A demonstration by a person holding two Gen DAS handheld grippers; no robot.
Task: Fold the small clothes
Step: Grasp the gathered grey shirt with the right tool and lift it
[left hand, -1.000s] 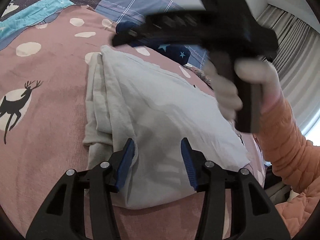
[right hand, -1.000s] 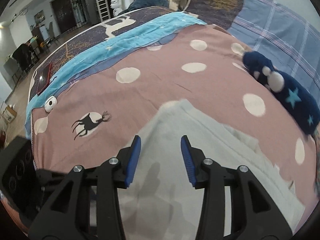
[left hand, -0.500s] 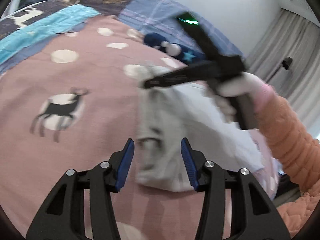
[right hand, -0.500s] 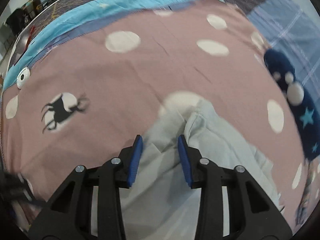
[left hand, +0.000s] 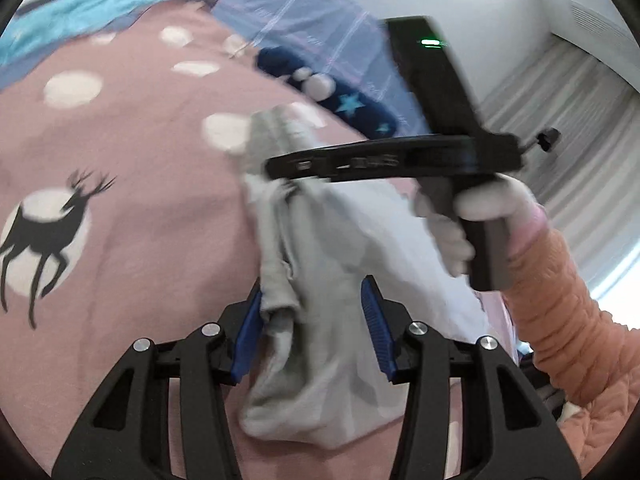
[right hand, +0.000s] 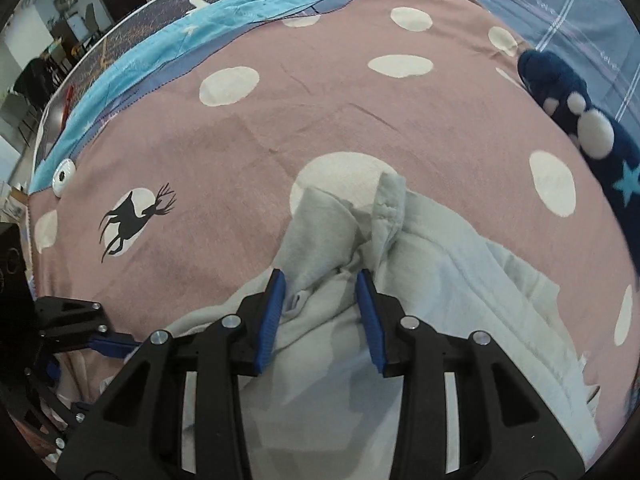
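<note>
Both grippers, left gripper (left hand: 312, 316) and right gripper (right hand: 320, 312), are held open astride bunched folds of the grey garment (left hand: 316, 288), now gathered narrower at frame centre than before; nothing is clamped.

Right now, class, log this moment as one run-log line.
stage: mid-fold | grey garment bunched on pink bedspread | left gripper open astride fold | right gripper open around bunched cloth

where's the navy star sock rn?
The navy star sock lies at the right edge of the right wrist view, on the pink dotted bedspread where it meets the plaid sheet, beyond the grey garment and apart from it.
</note>
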